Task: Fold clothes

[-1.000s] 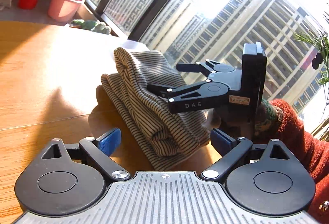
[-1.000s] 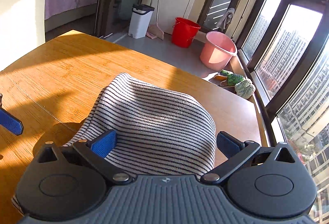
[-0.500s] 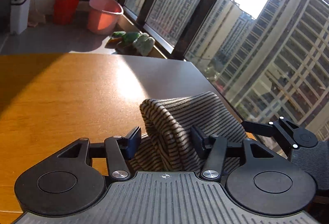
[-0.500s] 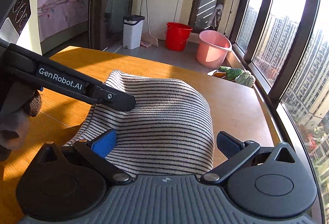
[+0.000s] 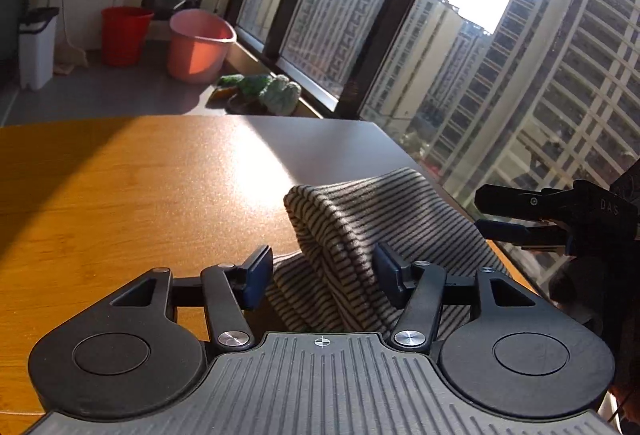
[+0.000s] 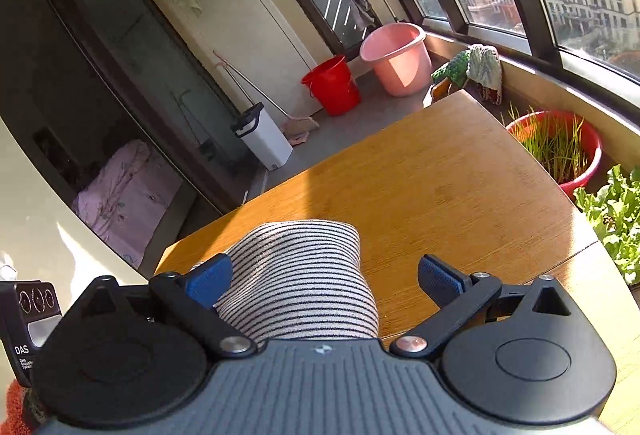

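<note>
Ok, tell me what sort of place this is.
Probably a glazed balcony or sunroom in a high-rise flat: tall windows face apartment towers, buckets and a bin stand on the floor, and a doorway shows a bed.

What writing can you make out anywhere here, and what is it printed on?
"DAS": on the right gripper, on its black body, seen from the left wrist camera.
"DAS": on the label of the black device at the left edge of the right wrist view.
Small lines under that "DAS": too small to read.
Nothing readable on the striped cloth, buckets or bin.
</note>
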Tool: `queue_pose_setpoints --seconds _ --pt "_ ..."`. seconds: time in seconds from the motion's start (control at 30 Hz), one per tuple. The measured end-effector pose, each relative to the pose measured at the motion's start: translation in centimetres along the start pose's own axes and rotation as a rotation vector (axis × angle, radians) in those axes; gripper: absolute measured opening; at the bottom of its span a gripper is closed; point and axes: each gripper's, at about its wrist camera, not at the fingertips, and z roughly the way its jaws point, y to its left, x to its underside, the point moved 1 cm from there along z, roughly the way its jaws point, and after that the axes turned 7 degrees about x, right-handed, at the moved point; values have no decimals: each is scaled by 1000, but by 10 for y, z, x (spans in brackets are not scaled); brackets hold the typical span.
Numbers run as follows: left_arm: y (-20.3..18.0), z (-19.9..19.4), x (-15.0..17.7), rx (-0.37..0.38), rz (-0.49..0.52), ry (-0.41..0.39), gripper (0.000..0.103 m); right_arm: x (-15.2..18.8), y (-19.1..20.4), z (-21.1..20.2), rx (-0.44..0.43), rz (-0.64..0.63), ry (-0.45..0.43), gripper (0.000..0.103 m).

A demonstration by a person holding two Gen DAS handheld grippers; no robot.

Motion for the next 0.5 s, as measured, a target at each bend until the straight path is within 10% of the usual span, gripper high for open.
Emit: queue_pose_setpoints --seconds 0.17,0.5 --pt "9 -2 4 -4 -8 -2 67 4 -2 32 -60 81 106 57" --pt "30 -32 14 15 -114 -41 72 60 107 38 276 -670 -50 58"
